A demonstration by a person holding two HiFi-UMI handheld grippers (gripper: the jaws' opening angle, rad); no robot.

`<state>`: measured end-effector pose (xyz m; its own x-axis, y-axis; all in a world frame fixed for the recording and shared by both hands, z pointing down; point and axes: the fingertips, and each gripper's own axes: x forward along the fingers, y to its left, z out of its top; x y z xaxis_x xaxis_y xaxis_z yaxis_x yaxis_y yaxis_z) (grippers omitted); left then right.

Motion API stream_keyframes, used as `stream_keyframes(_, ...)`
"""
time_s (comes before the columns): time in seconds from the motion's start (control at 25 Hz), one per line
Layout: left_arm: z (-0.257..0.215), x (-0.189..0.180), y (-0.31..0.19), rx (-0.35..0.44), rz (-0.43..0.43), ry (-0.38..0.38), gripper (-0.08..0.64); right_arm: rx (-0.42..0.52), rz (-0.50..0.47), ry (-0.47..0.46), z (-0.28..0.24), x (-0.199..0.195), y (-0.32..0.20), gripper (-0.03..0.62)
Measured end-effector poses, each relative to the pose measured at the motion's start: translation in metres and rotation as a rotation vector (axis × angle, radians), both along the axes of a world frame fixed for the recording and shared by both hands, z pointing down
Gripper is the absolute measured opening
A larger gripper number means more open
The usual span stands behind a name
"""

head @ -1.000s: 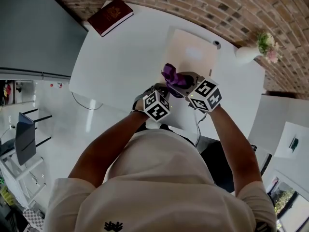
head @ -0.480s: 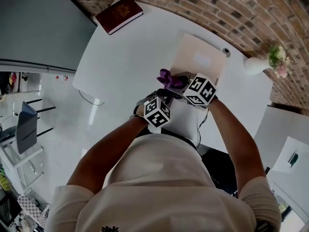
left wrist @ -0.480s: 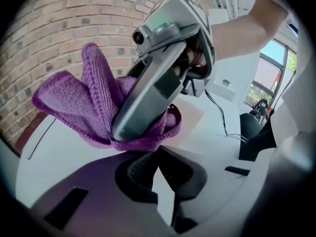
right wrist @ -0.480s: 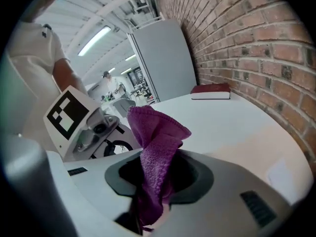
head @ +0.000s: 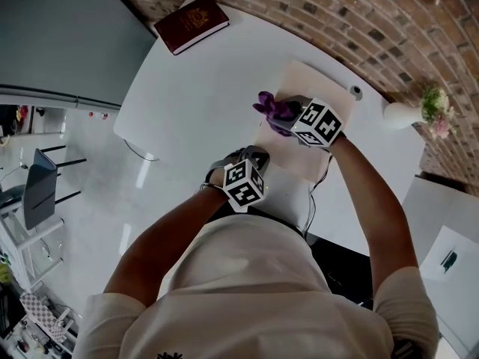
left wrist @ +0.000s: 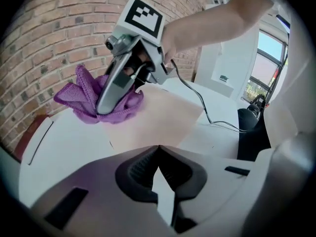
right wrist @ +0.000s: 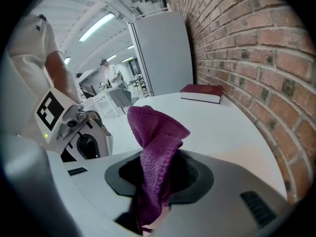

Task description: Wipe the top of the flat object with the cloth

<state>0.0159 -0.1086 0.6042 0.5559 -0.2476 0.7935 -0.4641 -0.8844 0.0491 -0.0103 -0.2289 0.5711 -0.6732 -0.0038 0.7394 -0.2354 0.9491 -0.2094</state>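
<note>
Right gripper [head: 287,117] around purple cloth [head: 268,105]

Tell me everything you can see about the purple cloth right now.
The purple cloth looks like a soft, looped-knit fabric. It is bunched up, not spread flat, and pinched between the jaws of the right gripper, with a folded peak sticking up past them. Its lower folds rest at one edge of the pale flat board on the white table.

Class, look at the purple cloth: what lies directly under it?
The purple cloth, clamped in the right gripper, rests on a pale flat board on the white table. The patch of board beneath it is covered.
</note>
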Motion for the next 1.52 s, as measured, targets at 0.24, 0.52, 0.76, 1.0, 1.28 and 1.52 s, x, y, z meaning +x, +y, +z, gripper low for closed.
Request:
stream_keyframes(0.24,0.001,0.000,-0.001,-0.014,-0.002,-0.004,0.025,0.065,0.068,0.047,0.002,0.022,-0.063,0.144)
stream_keyframes(0.52,0.001,0.001,-0.003,-0.020,-0.004,-0.007,0.025,0.154,0.148,0.124,0.006,0.045,-0.123,0.143)
stream_keyframes(0.76,0.001,0.000,-0.002,-0.017,-0.007,-0.012,0.025,0.221,0.241,0.176,0.005,0.063,-0.159,0.143)
stream_keyframes(1.0,0.002,-0.001,-0.001,-0.024,0.006,-0.016,0.025,0.198,0.223,0.102,-0.013,0.052,-0.139,0.143)
stream_keyframes(1.28,0.002,0.001,0.000,-0.029,0.016,-0.018,0.025,0.093,0.012,-0.016,-0.044,0.022,-0.041,0.143)
stream_keyframes(1.52,0.002,0.002,0.001,-0.025,0.020,-0.029,0.025,-0.030,-0.182,-0.015,-0.030,0.012,0.065,0.143)
